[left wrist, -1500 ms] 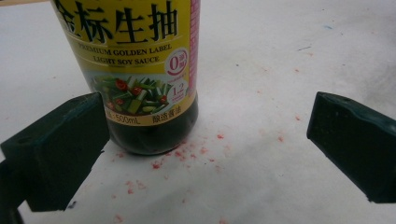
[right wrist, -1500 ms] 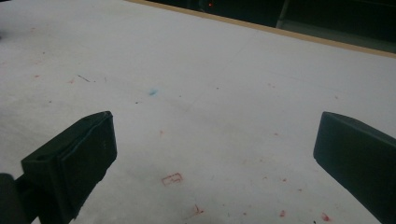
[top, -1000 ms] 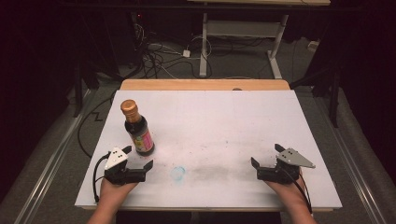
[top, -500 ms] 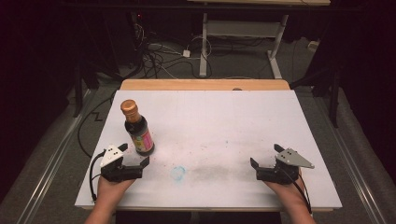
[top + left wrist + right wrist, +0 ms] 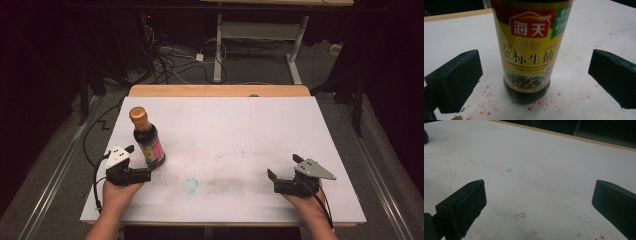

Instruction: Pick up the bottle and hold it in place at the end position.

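A dark soy sauce bottle [image 5: 148, 142] with a gold cap and a yellow label stands upright on the left part of the white tabletop [image 5: 240, 130]. My left gripper [image 5: 140, 162] sits just in front of the bottle's base, open. In the left gripper view the bottle [image 5: 529, 50] stands a little ahead, centred between the two spread jaws, and neither touches it. My right gripper [image 5: 282, 167] rests near the front right of the table, open. In the right gripper view that gripper [image 5: 539, 195] has bare tabletop between its jaws.
A blue smudge [image 5: 190, 185] and red flecks [image 5: 486, 95] mark the tabletop. A wooden strip [image 5: 220, 90] runs along the far edge. Beyond it are cables [image 5: 165, 55] on the floor and a desk frame [image 5: 218, 45]. A cable [image 5: 96, 185] trails off the left gripper.
My left gripper has shifted slightly left and forward, closer to the bottle's base. The bottle and the right gripper have stayed put.
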A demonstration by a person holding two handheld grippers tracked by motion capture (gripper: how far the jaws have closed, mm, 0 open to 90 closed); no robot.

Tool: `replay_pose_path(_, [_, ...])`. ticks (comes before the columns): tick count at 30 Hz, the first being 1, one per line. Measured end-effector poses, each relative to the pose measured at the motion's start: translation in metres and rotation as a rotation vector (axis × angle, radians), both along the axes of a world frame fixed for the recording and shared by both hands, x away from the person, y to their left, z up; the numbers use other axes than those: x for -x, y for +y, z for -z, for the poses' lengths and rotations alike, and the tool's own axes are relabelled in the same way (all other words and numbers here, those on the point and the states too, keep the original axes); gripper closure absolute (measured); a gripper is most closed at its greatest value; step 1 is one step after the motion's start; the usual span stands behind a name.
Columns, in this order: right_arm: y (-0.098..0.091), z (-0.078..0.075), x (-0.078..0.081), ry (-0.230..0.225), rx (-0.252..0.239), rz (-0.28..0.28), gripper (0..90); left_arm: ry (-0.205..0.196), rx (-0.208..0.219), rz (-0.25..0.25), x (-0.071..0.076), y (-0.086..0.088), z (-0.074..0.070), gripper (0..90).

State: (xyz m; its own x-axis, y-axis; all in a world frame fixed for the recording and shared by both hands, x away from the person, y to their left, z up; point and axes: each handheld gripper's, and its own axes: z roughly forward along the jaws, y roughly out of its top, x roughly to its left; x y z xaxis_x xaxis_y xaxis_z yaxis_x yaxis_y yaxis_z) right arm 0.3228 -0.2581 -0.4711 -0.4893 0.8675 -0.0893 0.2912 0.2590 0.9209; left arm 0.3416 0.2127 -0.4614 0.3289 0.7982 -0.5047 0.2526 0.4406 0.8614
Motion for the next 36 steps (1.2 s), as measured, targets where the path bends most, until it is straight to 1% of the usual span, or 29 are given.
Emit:
replay_pose_path(1, [0.000, 0.000, 0.000, 0.000, 0.000, 0.000, 0.3, 0.000, 0.000, 0.000, 0.000, 0.000, 0.000, 0.0])
replay_pose_path(2, [0.000, -0.001, 0.000, -0.001, -0.002, 0.002, 0.3, 0.010, 0.002, 0.005, -0.004, -0.002, -0.003, 0.5])
replay_pose_path(3, [0.000, -0.001, 0.000, -0.002, -0.003, 0.001, 0.3, 0.010, 0.002, 0.005, -0.004, -0.002, -0.003, 0.6])
replay_pose_path(4, [0.000, -0.001, 0.000, -0.002, -0.003, 0.003, 0.3, 0.015, -0.015, 0.002, -0.010, -0.005, -0.005, 0.6])
replay_pose_path(6, [-0.001, -0.001, 0.000, -0.003, -0.006, 0.006, 0.3, 0.012, -0.016, 0.003, -0.011, -0.006, -0.006, 2.9])
replay_pose_path(7, [-0.001, -0.002, 0.001, -0.001, -0.009, 0.010, 0.3, 0.013, -0.005, 0.000, -0.016, -0.007, -0.008, 3.6])
replay_pose_path(10, [-0.002, -0.002, 0.000, -0.002, -0.010, 0.009, 0.3, 0.009, 0.000, 0.002, -0.021, -0.007, -0.009, 7.1])
replay_pose_path(11, [-0.001, -0.002, 0.000, -0.003, -0.008, 0.007, 0.3, 0.001, -0.008, 0.001, -0.021, -0.008, -0.010, 9.3])
replay_pose_path(13, [-0.001, -0.002, 0.000, -0.003, -0.007, 0.005, 0.3, -0.016, -0.002, 0.001, -0.022, -0.009, -0.012, 14.3])
replay_pose_path(14, [-0.001, -0.002, 0.000, -0.005, -0.004, 0.002, 0.3, -0.017, 0.003, 0.001, -0.022, -0.009, -0.013, 14.6])
replay_pose_path(18, [0.000, -0.002, 0.001, -0.006, -0.004, -0.002, 0.3, -0.023, 0.002, 0.003, -0.024, -0.011, -0.015, 16.2])
replay_pose_path(19, [0.000, -0.002, 0.001, -0.006, -0.003, -0.003, 0.3, -0.025, -0.003, 0.002, -0.025, -0.012, -0.016, 16.2])
replay_pose_path(21, [0.000, -0.001, 0.000, -0.006, 0.000, -0.005, 0.3, -0.038, -0.012, -0.008, -0.026, -0.013, -0.018, 19.3])
replay_pose_path(26, [0.000, -0.001, 0.001, -0.001, -0.003, -0.002, 0.3, -0.035, -0.028, -0.018, -0.028, -0.014, -0.017, 26.0])
replay_pose_path(29, [0.000, -0.001, 0.001, -0.003, -0.001, -0.004, 0.3, -0.036, -0.035, -0.015, -0.029, -0.015, -0.016, 26.8])
replay_pose_path(34, [-0.001, -0.001, 0.001, -0.003, 0.001, -0.002, 0.3, -0.032, -0.030, -0.009, -0.030, -0.014, -0.016, 28.2])
replay_pose_path(36, [-0.001, 0.000, 0.001, 0.006, -0.003, -0.002, 0.3, -0.031, -0.034, -0.008, -0.030, -0.014, -0.016, 28.6])
